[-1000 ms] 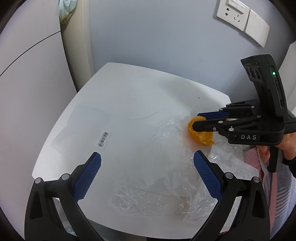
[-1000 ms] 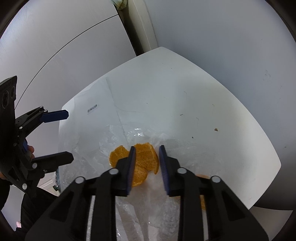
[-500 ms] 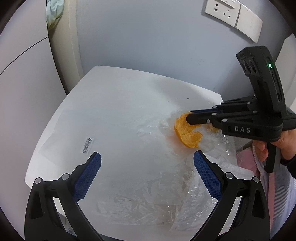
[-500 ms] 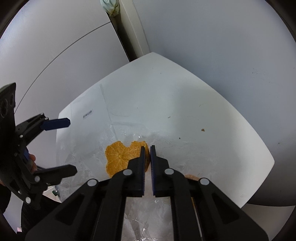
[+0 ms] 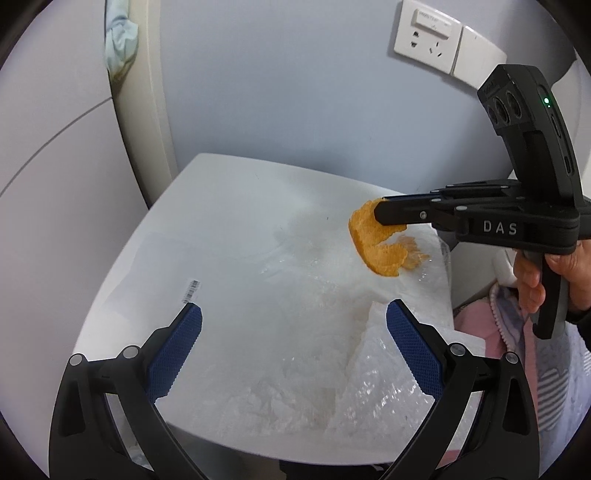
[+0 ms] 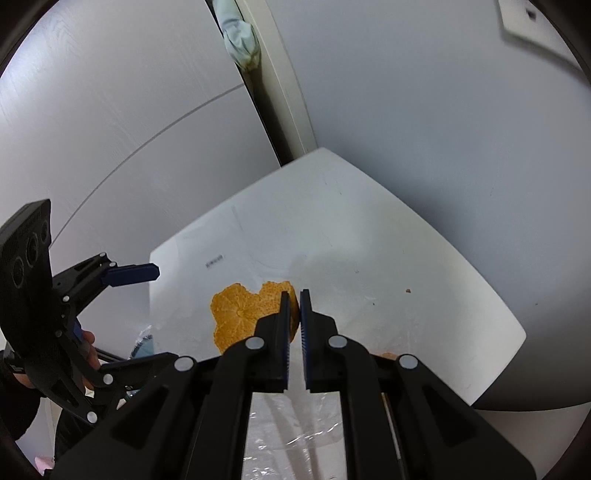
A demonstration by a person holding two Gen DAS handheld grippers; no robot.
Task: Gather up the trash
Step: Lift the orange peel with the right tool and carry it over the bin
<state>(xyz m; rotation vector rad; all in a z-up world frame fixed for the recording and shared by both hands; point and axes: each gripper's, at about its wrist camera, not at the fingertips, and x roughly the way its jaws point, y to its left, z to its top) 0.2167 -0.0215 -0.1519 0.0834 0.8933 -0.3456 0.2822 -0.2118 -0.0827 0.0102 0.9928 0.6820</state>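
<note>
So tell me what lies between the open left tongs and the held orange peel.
Only crinkled clear plastic on the white table, seen in the left wrist view.

White table [image 5: 221, 229], wall socket [image 5: 428, 35] (upper right), pale cloth [image 5: 120, 37]

Orange peel [image 5: 373, 245]: bright orange, paler radial streaks on its inner face. Table [image 5: 229, 206]: plain white. Plastic sheet [image 5: 314, 373]: clear, crinkled, glinting white. Barcode label [image 5: 190, 291]: white with black bars. Left claw [image 5: 293, 347] and right claw [image 6: 294, 317]: black frames, blue cross-hatched pads. Wall socket [image 5: 428, 35]: white. Fabric [image 5: 476, 328] beside table: pink.
</note>
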